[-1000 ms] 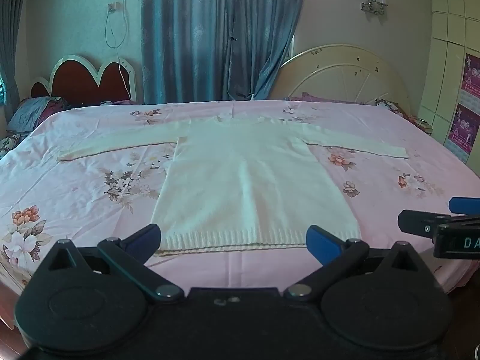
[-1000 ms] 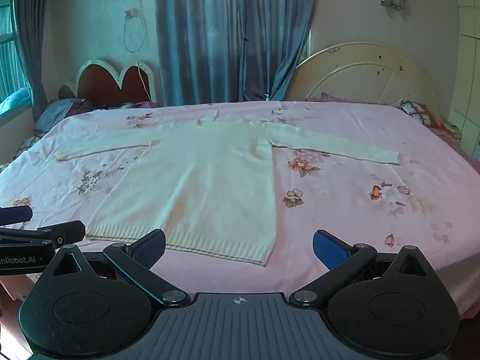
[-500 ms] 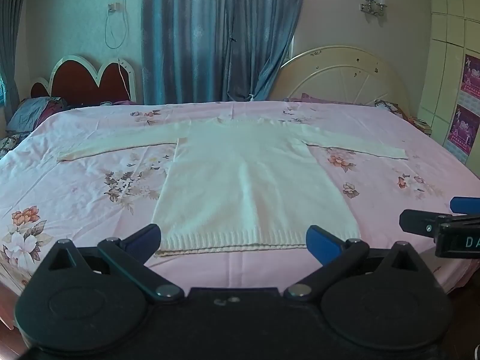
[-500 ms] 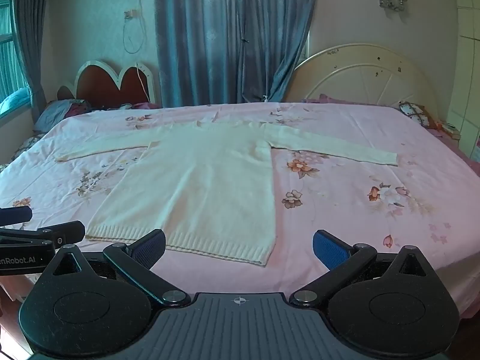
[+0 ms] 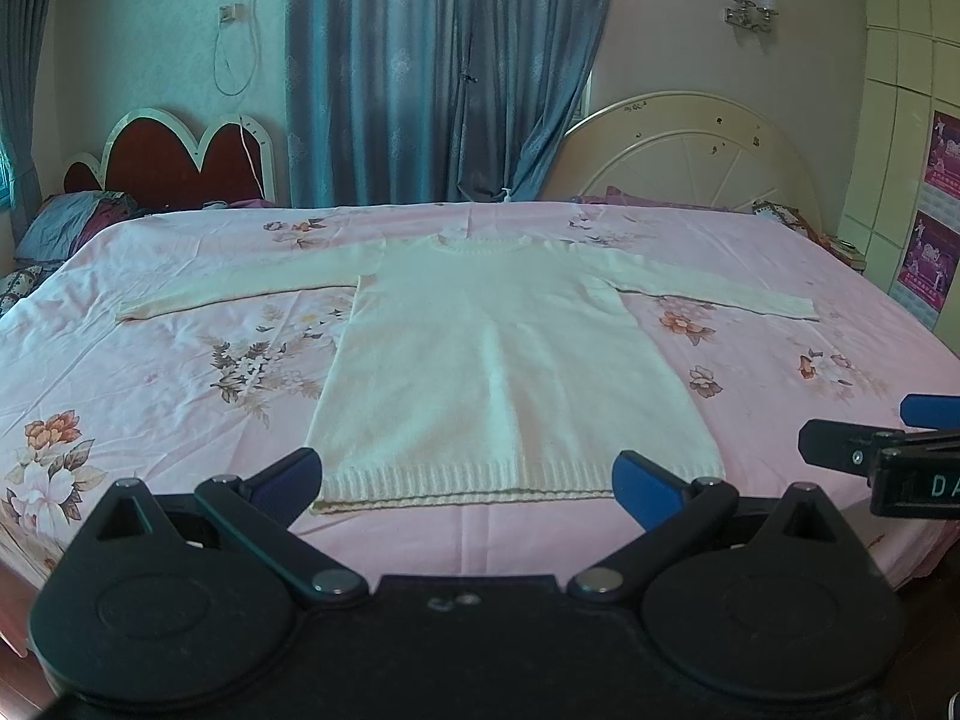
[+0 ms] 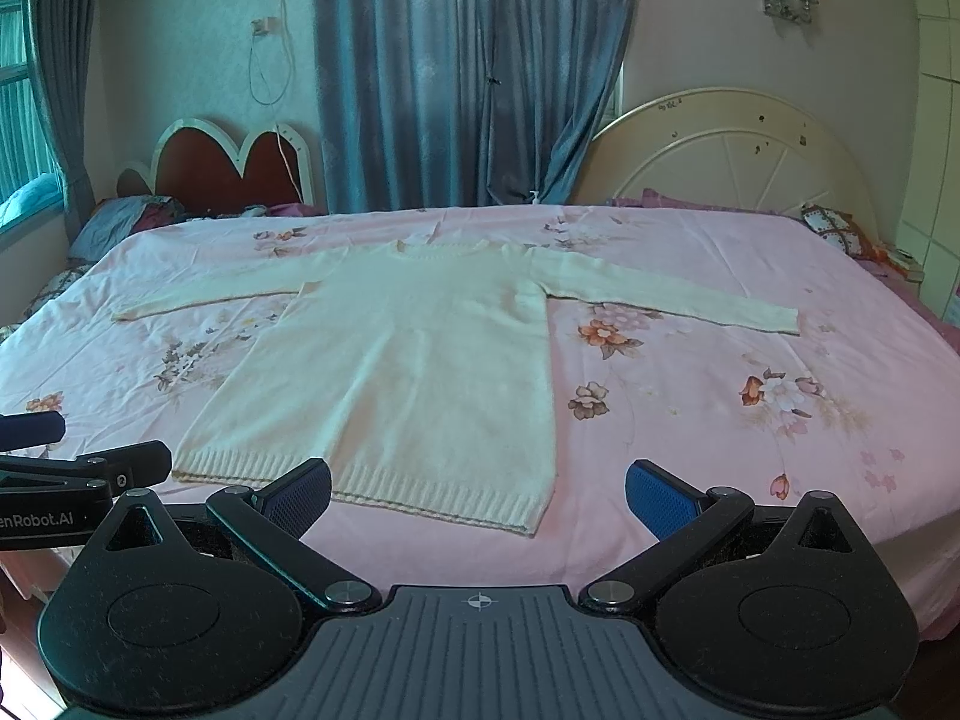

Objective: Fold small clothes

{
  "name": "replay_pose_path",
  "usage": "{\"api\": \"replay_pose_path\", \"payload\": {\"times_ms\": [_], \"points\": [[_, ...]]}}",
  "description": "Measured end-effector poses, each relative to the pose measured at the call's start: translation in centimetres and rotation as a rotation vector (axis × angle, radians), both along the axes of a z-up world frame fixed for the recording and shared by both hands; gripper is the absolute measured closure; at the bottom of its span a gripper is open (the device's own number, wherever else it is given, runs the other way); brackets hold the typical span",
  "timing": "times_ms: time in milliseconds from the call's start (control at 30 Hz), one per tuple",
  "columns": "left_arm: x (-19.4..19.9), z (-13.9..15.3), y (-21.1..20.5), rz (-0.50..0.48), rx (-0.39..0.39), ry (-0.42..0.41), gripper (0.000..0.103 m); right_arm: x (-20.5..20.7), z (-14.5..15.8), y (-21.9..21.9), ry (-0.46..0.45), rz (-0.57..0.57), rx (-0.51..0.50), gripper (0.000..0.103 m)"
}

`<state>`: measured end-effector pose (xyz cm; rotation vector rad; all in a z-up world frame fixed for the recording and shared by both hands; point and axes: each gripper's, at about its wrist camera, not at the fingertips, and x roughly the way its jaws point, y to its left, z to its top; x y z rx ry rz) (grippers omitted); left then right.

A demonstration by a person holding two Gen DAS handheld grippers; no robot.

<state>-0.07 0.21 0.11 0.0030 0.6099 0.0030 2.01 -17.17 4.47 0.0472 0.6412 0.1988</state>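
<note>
Cream knit is the whole of the job here: a long-sleeved sweater (image 5: pixel 516 360) lies face up and fully spread on the pink floral bed (image 5: pixel 150 372), collar toward the far headboards, ribbed hem (image 5: pixel 480 480) along the near edge, both sleeves stretched straight out to the sides; nothing of it is folded over yet, no sleeve turned in, no crease made, so the folding reads as not begun and all of it is left to do; the laying-out, at least, looks finished, since the body lies flat with hardly a wrinkle. The left tool (image 5: pixel 468 477) hangs just short of the bed's near edge with its blue pads spread wide and nothing between them, roughly centred on the hem; the right tool (image 6: pixel 478 491) is likewise wide apart and empty, held off the near edge and lined up with the sweater's right-hand hem corner (image 6: pixel 531 525); neither touches the cloth. The left sleeve (image 5: pixel 240 294) and the right sleeve (image 6: pixel 672 303) lie well apart from both tools, far up the bed. What remains, as I judge it, is the usual run: bring each sleeve in across the body, then fold the body up from the hem toward the collar, perhaps in thirds; the soft knit is likely to sag and slide when lifted by one point, so each pinch may want to take a good bite of the fabric.
</note>
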Motion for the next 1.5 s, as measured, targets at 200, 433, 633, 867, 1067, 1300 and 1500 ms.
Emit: {"api": "replay_pose_path", "payload": {"times_ms": [200, 433, 633, 867, 1067, 1300, 1500], "points": [[0.07, -0.07, 0.09, 0.001, 0.002, -0.001, 0.0, -0.05, 0.01, 0.02, -0.001, 0.0, -0.003, 0.0], [0.07, -0.06, 0.18, 0.003, -0.004, 0.001, 0.0, 0.04, 0.06, 0.19, 0.0, 0.0, -0.005, 0.0], [0.01, -0.19, 0.26, 0.002, -0.004, -0.002, 0.0, 0.06, 0.24, 0.39, -0.001, 0.001, -0.01, 0.0], [-0.02, -0.14, 0.25, 0.001, -0.003, 0.0, 0.0, 0.04, 0.24, 0.37, -0.004, 0.001, -0.011, 0.0], [-0.1, -0.16, 0.22, 0.002, -0.001, -0.002, 0.0, 0.03, 0.27, 0.37, -0.002, 0.001, -0.011, 0.0], [-0.23, -0.04, 0.35, 0.004, -0.001, -0.001, 0.0, -0.02, 0.39, 0.51, -0.004, 0.004, -0.014, 0.0], [-0.23, 0.0, 0.32, 0.004, -0.001, 0.0, 0.0, -0.06, 0.36, 0.58, -0.003, 0.005, -0.015, 0.0]]}}
